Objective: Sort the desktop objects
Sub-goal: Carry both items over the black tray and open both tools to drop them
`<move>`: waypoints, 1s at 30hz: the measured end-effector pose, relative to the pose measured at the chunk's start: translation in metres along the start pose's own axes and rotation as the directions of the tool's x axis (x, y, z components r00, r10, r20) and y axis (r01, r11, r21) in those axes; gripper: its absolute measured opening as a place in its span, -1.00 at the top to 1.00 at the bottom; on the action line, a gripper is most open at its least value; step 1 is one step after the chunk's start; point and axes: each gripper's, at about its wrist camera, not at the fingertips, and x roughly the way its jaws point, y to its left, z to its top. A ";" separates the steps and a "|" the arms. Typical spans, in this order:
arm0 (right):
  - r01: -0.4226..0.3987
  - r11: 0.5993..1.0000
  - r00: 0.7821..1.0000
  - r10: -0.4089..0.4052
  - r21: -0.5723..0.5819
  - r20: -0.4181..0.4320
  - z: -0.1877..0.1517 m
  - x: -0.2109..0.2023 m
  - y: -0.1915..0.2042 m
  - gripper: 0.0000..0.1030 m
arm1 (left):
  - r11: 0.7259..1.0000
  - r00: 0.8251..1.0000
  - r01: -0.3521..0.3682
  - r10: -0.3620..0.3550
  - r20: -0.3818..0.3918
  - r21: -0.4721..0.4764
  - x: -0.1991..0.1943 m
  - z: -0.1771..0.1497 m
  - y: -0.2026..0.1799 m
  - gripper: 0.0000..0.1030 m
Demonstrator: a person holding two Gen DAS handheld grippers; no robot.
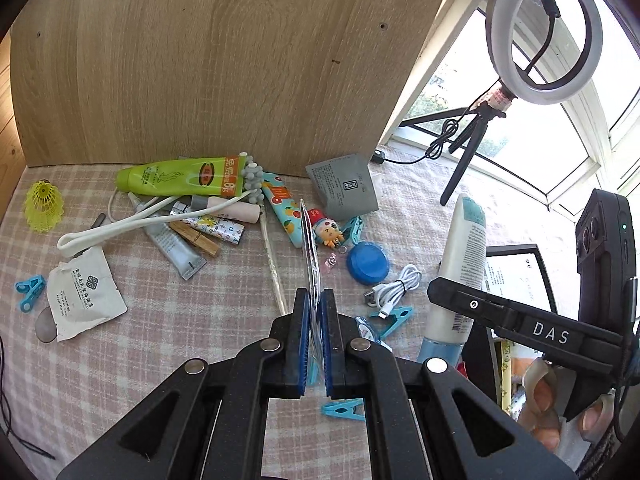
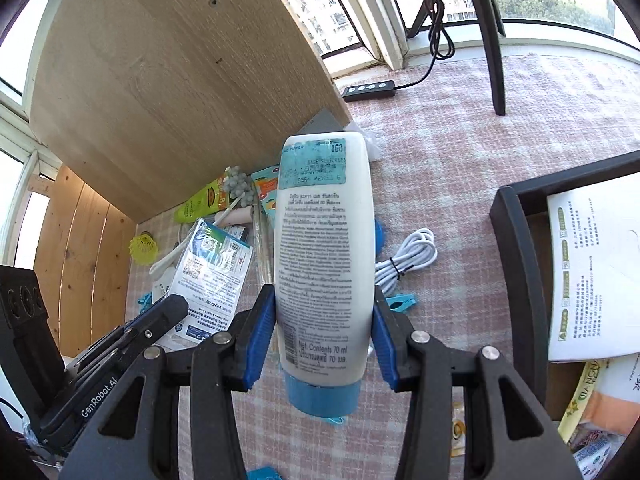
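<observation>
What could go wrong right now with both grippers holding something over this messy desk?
The left gripper pinches a thin plastic packet only by its edge, so it may slip or fold. The right gripper clamps a smooth lotion tube low on its body; it might tilt or slide. Either could snag the white cable when lowering.

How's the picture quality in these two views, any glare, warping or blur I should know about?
Left wrist view: the window behind the ring light is blown out white, and the wooden panel bows from fisheye warp. Right wrist view: the white tube is sharp, its print readable; black vignette fills the corners.
</observation>
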 end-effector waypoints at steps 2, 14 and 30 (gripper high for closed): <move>0.012 1.000 1.000 -0.012 0.019 0.015 -0.009 -0.016 -0.017 0.15 | 0.999 1.000 0.026 -0.026 -0.002 0.022 -0.005 -0.003 -0.012 0.91; 0.118 0.979 0.983 -0.139 0.167 0.122 -0.035 -0.124 -0.114 0.15 | 0.967 0.981 0.193 -0.184 -0.068 0.167 -0.014 -0.025 -0.117 0.91; 0.284 0.901 0.929 -0.343 0.329 0.139 -0.057 -0.206 -0.231 0.15 | 0.843 0.918 0.392 -0.336 -0.209 0.369 -0.010 -0.075 -0.281 0.91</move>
